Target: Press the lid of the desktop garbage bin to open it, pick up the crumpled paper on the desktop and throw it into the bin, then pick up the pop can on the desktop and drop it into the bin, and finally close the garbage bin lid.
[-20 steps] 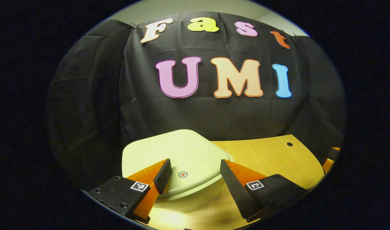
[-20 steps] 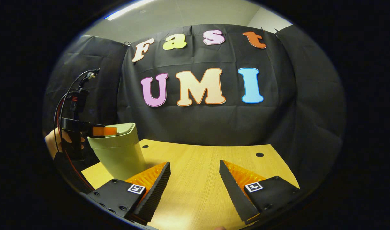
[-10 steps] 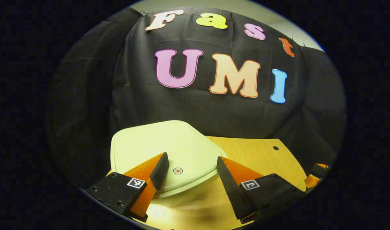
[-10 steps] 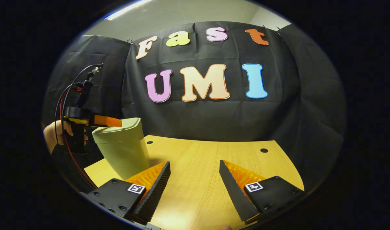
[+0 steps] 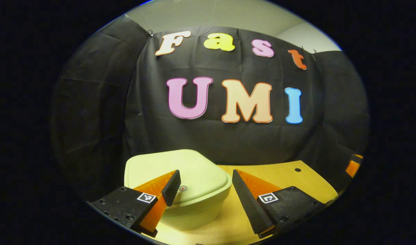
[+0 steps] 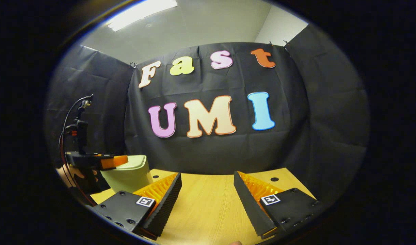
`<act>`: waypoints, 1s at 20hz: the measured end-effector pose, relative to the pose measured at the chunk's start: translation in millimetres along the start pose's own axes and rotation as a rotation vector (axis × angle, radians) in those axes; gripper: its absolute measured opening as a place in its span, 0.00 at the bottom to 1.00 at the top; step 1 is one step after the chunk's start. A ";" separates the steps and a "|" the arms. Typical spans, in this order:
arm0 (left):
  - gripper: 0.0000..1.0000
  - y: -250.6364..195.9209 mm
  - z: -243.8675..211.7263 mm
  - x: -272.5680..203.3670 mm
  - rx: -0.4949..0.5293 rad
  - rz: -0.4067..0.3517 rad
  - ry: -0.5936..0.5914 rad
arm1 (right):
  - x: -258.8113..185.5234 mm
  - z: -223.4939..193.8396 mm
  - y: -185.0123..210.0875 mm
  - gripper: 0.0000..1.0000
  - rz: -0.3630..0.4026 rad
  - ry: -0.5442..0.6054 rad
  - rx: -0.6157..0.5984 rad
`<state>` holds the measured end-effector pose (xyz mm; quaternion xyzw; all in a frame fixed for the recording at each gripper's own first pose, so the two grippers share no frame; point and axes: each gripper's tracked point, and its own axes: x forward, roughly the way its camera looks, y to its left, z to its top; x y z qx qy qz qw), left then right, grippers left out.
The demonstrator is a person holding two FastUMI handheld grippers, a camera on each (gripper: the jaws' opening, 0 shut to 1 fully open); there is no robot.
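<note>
In the left gripper view, the left tongs (image 5: 205, 189) reach forward with their two fingers spread wide and nothing held between them. A pale green bin (image 5: 191, 211) stands on the wooden table (image 5: 283, 177) directly under and ahead of these tongs. Its lid (image 5: 170, 166) is down and closed, broad and smooth, with a small round red mark (image 5: 183, 188) near the front edge. That mark sits in the gap between the fingers, just beside the tip of the finger on the view's left. This finger (image 5: 171, 182) lies over the lid's front part; whether it touches the lid cannot be told. The other finger (image 5: 247, 200) hangs past the lid's edge, above bare table. At the far right edge of this view, a small part of the right tongs (image 5: 353, 165) shows.

In the right gripper view, the right tongs (image 6: 208, 200) are also spread wide and hold nothing, with bare table (image 6: 208, 211) between and beyond their fingers. Far off to the left of these tongs, the bin (image 6: 128, 174) stands near the table's edge. The left tongs (image 6: 111, 160) stretch level over its lid, gripped by a hand (image 6: 69, 174), with cables rising above the handle. Two small dark holes in the table lie ahead of the right tongs, near the black cloth wall (image 6: 330, 143).
</note>
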<state>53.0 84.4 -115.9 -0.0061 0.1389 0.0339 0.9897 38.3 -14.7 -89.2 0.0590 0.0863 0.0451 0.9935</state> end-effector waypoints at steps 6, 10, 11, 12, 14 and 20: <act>0.93 -54.6 44.6 -37.2 0.067 -0.106 -0.222 | -9.9 39.2 1.4 0.97 -0.004 -0.113 0.022; 0.92 -80.3 48.7 -47.8 0.074 -0.159 -0.239 | -12.9 42.1 2.0 0.96 -0.007 -0.125 0.028; 0.90 -87.4 49.2 -48.9 0.070 -0.182 -0.241 | -13.5 41.5 2.7 0.96 -0.005 -0.120 0.025; 0.90 -94.2 49.5 -50.0 0.064 -0.210 -0.235 | -13.2 39.6 2.4 0.97 -0.005 -0.114 0.024; 0.90 -97.4 48.2 -51.6 0.065 -0.235 -0.230 | -14.3 39.0 1.8 0.97 -0.009 -0.107 0.018; 0.90 -101.2 54.5 -52.5 0.123 -0.252 -0.246 | -18.4 50.5 0.0 0.96 -0.028 -0.137 -0.003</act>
